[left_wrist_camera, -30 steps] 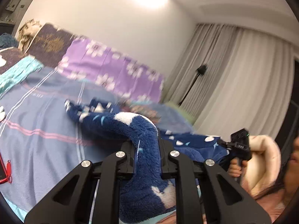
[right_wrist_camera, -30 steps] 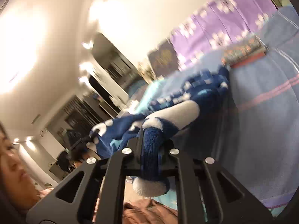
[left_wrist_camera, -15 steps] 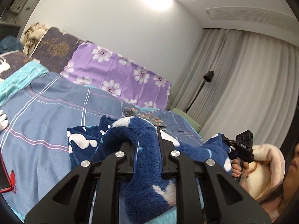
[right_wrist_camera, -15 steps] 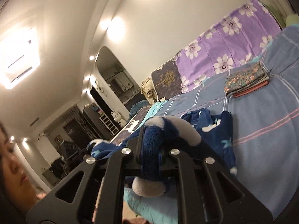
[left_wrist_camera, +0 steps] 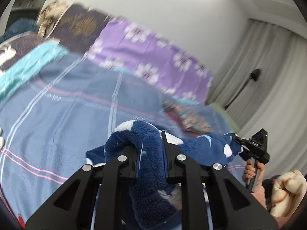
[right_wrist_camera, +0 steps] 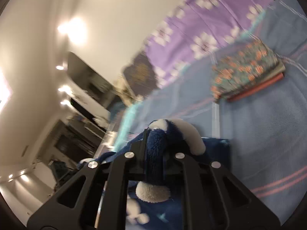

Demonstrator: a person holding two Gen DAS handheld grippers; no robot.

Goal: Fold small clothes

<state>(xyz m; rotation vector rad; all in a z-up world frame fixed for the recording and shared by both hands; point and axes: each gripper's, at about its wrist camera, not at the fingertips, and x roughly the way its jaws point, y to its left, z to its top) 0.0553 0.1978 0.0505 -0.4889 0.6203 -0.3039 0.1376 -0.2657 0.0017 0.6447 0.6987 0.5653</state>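
A small fluffy navy garment with white spots [left_wrist_camera: 151, 153] is held between both grippers above a blue striped blanket [left_wrist_camera: 57, 115]. My left gripper [left_wrist_camera: 150, 143] is shut on one bunched edge of it. My right gripper [right_wrist_camera: 155, 143] is shut on the other edge [right_wrist_camera: 157, 153]; it shows at the right of the left wrist view [left_wrist_camera: 253, 149], with the garment stretched between the two. Both views are motion-blurred.
A folded floral cloth stack [right_wrist_camera: 247, 72] lies on the blanket ahead of the right gripper; it also shows in the left wrist view [left_wrist_camera: 191, 118]. Purple flowered pillows [left_wrist_camera: 149, 57] line the bed's far side. Curtains and a floor lamp [left_wrist_camera: 253, 76] stand at right.
Both grippers have swung with the garment and the views are now blurred. The garment's hanging part has dropped closer to the blanket, and the floral stack looks nearer to the right gripper.
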